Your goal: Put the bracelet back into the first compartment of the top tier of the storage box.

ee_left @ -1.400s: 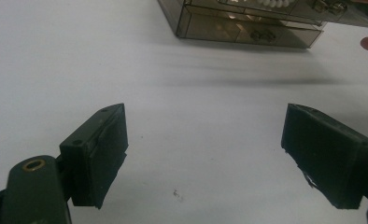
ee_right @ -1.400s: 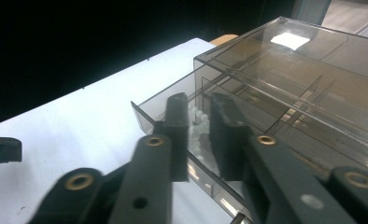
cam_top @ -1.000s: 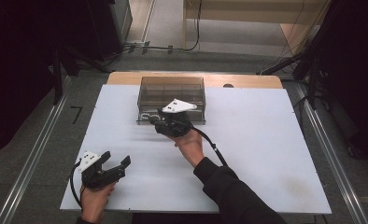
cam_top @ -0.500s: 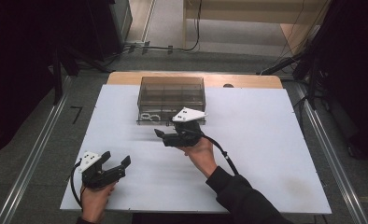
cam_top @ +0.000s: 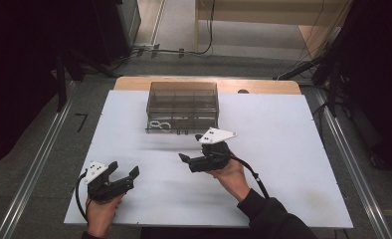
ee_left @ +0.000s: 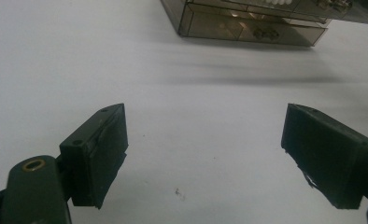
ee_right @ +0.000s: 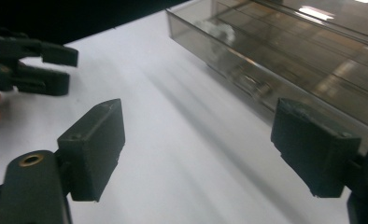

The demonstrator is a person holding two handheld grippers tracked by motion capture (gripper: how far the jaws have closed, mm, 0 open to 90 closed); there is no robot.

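A smoky see-through drawer box (cam_top: 182, 102) stands at the far middle of the white table. Its lower left drawer (cam_top: 160, 125) sticks out and holds small white pieces. My right gripper (cam_top: 186, 159) hovers in front of the box, pointing left. Its jaws have just been opening and now stand wide with nothing between them (ee_right: 198, 149); the box (ee_right: 285, 60) lies to their right in the right gripper view. My left gripper (cam_top: 123, 170) rests near the front left edge, open and empty (ee_left: 205, 158), with the box (ee_left: 247, 28) far ahead of it.
The white table top (cam_top: 293, 149) stretches out to the right of my hands. A wooden strip (cam_top: 253, 85) runs behind the box. Metal rails (cam_top: 40, 159) flank the table on both sides. The left gripper (ee_right: 32, 65) appears at the upper left of the right gripper view.
The right gripper has drawn back from the box's front toward the person and its jaws have spread apart. The drawer with white pieces has come into sight. The left gripper has stayed put.
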